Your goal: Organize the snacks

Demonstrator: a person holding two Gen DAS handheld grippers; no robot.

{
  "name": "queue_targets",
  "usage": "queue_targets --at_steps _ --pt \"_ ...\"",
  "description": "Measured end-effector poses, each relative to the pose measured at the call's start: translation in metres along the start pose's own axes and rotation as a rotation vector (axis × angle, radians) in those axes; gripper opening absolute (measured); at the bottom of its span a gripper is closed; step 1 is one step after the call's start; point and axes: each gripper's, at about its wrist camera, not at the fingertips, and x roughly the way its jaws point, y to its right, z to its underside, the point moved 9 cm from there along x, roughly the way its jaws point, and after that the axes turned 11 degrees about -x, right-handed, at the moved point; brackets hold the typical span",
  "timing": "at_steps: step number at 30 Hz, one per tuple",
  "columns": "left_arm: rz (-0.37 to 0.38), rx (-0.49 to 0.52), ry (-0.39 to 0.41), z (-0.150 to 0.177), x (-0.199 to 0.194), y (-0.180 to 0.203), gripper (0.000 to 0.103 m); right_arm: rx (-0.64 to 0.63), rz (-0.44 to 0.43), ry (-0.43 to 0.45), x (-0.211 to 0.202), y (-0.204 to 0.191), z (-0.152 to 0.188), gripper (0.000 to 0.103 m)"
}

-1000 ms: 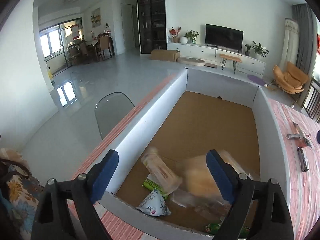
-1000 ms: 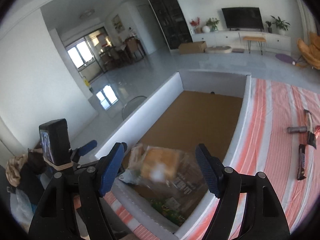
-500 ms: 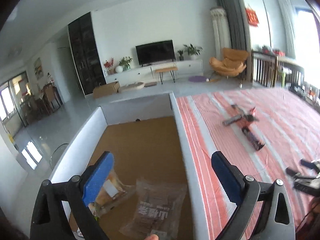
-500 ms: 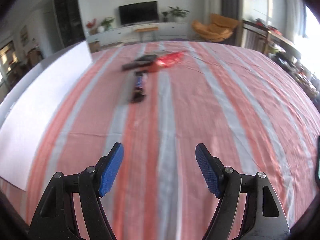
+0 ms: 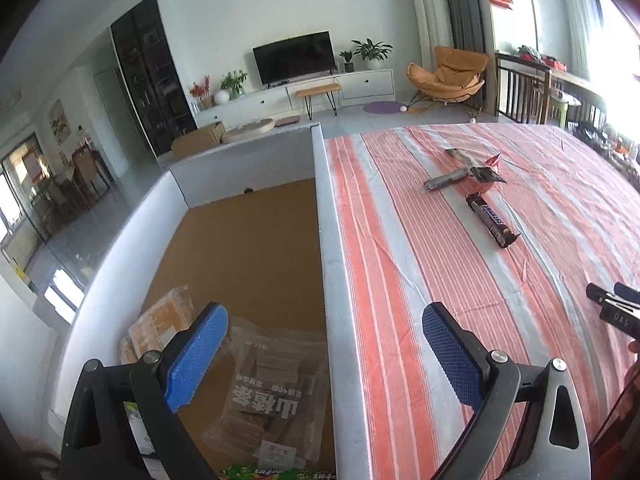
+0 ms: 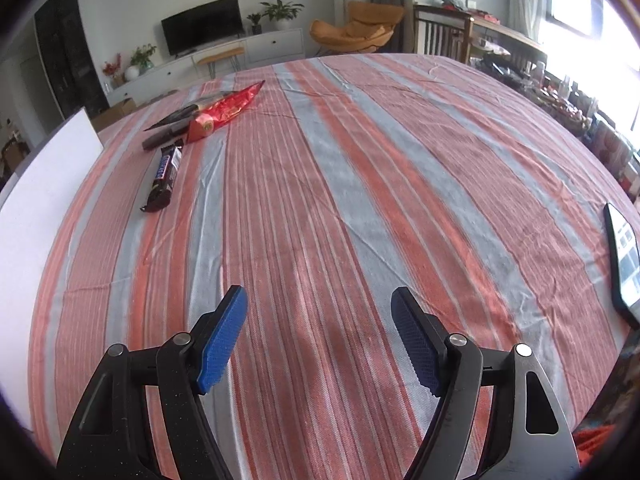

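Snacks lie in two places: some inside the large white-walled box [image 5: 326, 248] with a brown cardboard floor, the rest out on the red-and-grey striped tablecloth [image 6: 360, 184].

Nearest in the left wrist view, the left gripper [image 5: 324, 344] with blue ribbed pads hangs astride the box's right wall; its jaws have just been opening and stand spread wide, with nothing between them. At the box's near end lies a green printed packet [image 5: 276, 473], only partly in view. Just beyond it lies a clear flat bag of brown bars with large printed characters [image 5: 272, 392], and to its left a clear pack of orange-brown pieces [image 5: 160, 320], partly behind the left pad. The far part of the cardboard floor is bare.

The right gripper [image 6: 318, 334], also blue-padded, hovers over the cloth with its jaws apart and nothing in them. A dark phone [image 6: 622, 256] lies at the cloth's right edge.

Farther off on the cloth lie a dark brown Snickers bar [image 6: 165, 174], then a grey-brown wrapped bar [image 6: 164, 138], a dark flat wrapper [image 6: 180, 114] and a shiny red foil packet [image 6: 224, 110] in a loose cluster near the box wall.
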Motion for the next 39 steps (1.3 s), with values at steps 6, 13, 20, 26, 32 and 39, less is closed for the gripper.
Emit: queue_targets --at_steps 6,13,20,26,32,39 --pt "-0.045 -0.044 0.198 -0.032 -0.031 0.018 0.098 0.011 0.028 -0.013 0.003 0.006 0.002 0.077" --pt "0.224 0.044 0.208 -0.039 -0.069 0.102 0.103 -0.030 0.056 -0.025 0.004 0.003 0.004 0.082" --pt "0.366 0.038 -0.084 0.002 -0.004 0.170 0.103 0.019 0.146 0.021 -0.015 0.026 0.001 0.082" --pt "0.305 0.036 -0.286 0.043 0.069 0.193 0.103 0.043 0.145 -0.024 -0.008 0.033 0.007 0.082" --pt "0.240 0.078 -0.344 0.065 0.103 0.199 0.103 0.066 0.136 -0.037 -0.005 0.037 0.010 0.082" --pt "0.258 0.065 -0.324 0.068 0.108 0.192 0.103 0.066 0.134 -0.043 -0.005 0.038 0.012 0.083"
